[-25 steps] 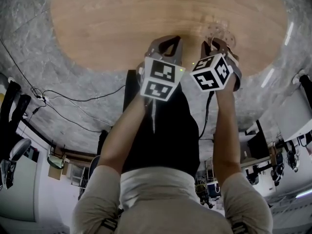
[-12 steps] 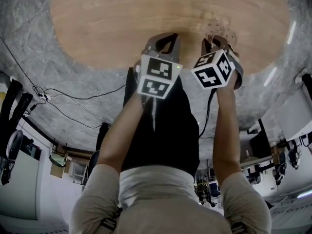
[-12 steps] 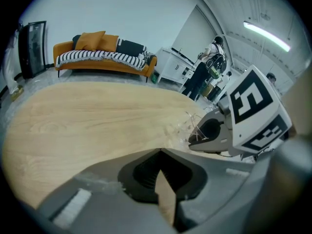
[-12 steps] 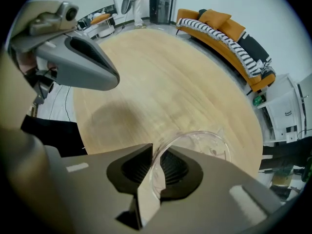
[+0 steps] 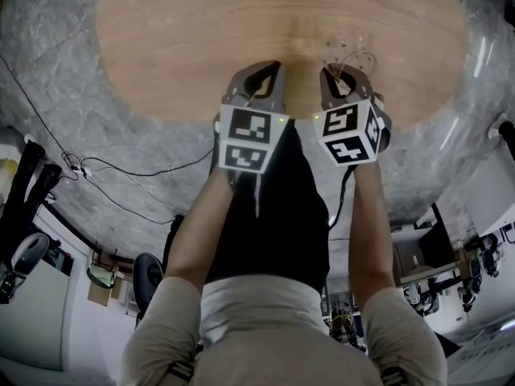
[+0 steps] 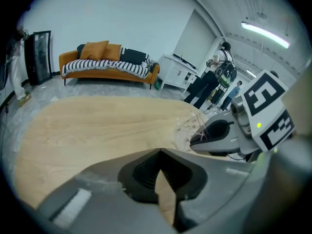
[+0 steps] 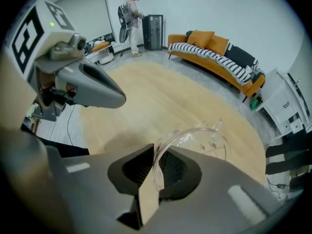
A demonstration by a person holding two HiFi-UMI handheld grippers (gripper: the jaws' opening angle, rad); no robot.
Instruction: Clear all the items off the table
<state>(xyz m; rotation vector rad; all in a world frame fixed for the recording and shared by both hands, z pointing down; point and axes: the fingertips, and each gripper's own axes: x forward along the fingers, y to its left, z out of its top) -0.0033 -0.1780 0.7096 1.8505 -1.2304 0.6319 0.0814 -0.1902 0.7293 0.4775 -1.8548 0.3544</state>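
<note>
Seemingly only a clear bowl (image 7: 204,140) is left on the bench (image 5: 241,30). The right tongs (image 7: 153,162) pinch its rim; the left tongs (image 6: 158,172) are closed on nothing

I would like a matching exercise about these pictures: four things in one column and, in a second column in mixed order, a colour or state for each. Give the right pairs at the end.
Things
1. left gripper
2. right gripper
3. clear bowl
4. sofa

Colours or states
A. orange, with a striped throw, standing by the white wall
B. jaws shut on a thin transparent rim
C. jaws shut with nothing between them
D. see-through, held by its rim

Right pairs: 1-C, 2-B, 3-D, 4-A
</note>
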